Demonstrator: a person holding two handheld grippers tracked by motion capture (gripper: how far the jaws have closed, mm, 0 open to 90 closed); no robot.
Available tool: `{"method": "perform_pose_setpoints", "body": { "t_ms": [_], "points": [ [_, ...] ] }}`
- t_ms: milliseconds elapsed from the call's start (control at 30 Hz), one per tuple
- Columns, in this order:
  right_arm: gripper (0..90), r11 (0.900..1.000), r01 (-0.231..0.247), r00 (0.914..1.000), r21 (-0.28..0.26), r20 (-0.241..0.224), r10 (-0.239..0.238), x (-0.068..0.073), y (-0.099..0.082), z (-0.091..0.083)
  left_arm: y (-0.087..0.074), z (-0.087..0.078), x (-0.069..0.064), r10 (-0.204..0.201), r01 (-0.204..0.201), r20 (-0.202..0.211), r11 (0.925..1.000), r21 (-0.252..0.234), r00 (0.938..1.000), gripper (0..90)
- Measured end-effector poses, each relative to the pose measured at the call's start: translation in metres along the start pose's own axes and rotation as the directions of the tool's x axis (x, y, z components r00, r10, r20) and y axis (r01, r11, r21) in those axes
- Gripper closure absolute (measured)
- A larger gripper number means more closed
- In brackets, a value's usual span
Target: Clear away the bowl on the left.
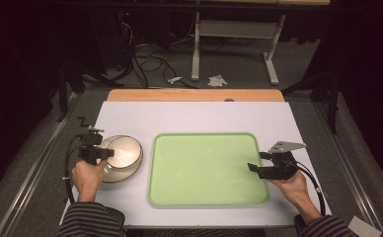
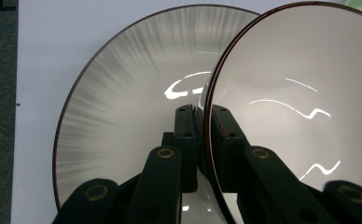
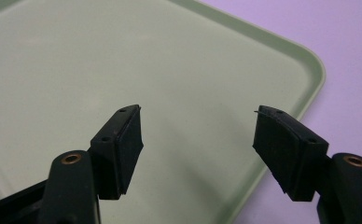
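Here the upper bowl (image 2: 300, 93) sits in a lower bowl (image 2: 123, 112) left of the green tray (image 1: 209, 197), its rim clamped by the left gripper (image 2: 203, 121) (likely to lift it across). The right gripper (image 3: 198, 140) hangs over the tray's right edge, jaws apart and empty; nothing blocks the way.

Two stacked bowls (image 1: 123, 157) sit on the worktop (image 1: 194, 116), just left of the tray (image 1: 208, 197). The left tool (image 1: 105, 154) is at the bowls' near-left rim; the right tool (image 1: 254, 166) hangs over the tray's right edge.
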State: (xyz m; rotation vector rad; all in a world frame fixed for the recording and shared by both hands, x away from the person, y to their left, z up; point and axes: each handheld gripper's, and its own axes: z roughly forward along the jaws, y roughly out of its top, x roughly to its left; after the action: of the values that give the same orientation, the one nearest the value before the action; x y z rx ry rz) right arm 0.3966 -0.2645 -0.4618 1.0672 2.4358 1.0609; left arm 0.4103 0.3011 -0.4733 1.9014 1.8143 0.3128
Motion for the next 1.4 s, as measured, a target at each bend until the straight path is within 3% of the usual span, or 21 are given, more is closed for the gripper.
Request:
{"method": "perform_pose_setpoints", "body": {
  "t_ms": [233, 533, 700, 867, 967, 1133, 1367, 1400],
  "points": [
    [35.3, 1.0, 0.002, 1.0, -0.004, 0.007, -0.002, 0.0, 0.0, 0.0, 0.001, -0.004, 0.0, -0.003, 0.004, 0.038, 0.9996, -0.028, 0.9993, 83.0],
    [36.7, 0.9998, 0.016, 0.9998, -0.012, 0.014, -0.016, 0.0, 0.0, -0.002, 0.003, -0.012, -0.005, 0.023, -0.022, 0.031, 0.9983, -0.054, 0.9993, 82.7],
    [37.3, 0.9999, 0.016, 0.9997, -0.005, 0.018, -0.016, 0.001, 0.0, 0.0, 0.003, -0.018, -0.006, 0.016, -0.011, 0.056, 0.9962, -0.087, 0.9983, 82.6],
    [38.0, 0.9991, 0.041, 0.9987, -0.005, 0.032, -0.041, 0.002, 0.0, 0.0, 0.006, -0.026, -0.015, 0.038, -0.031, 0.064, 0.9927, -0.117, 0.9972, 82.6],
    [38.5, 0.9989, 0.045, 0.9986, -0.012, 0.028, -0.045, 0.001, 0.0, 0.0, 0.007, -0.028, -0.018, 0.04, -0.028, 0.093, 0.9913, -0.129, 0.9949, 82.6],
    [38.6, 0.9992, 0.04, 0.9986, -0.006, 0.035, -0.04, 0.001, 0.0, 0.0, 0.009, -0.029, -0.027, 0.072, -0.059, 0.101, 0.9901, -0.128, 0.9923, 82.6],
    [38.6, 0.9989, 0.044, 0.9986, -0.013, 0.031, -0.044, 0.0, 0.0, 0.001, 0.013, -0.031, -0.038, 0.075, -0.05, 0.161, 0.9875, -0.149, 0.9842, 82.6],
    [38.6, 0.999, 0.045, 0.9985, -0.008, 0.031, -0.044, 0.0, 0.0, 0.001, 0.019, -0.016, -0.067, -0.239, 0.321, 0.254, 0.8778, -0.356, 0.937, 82.6]
  ]
}}
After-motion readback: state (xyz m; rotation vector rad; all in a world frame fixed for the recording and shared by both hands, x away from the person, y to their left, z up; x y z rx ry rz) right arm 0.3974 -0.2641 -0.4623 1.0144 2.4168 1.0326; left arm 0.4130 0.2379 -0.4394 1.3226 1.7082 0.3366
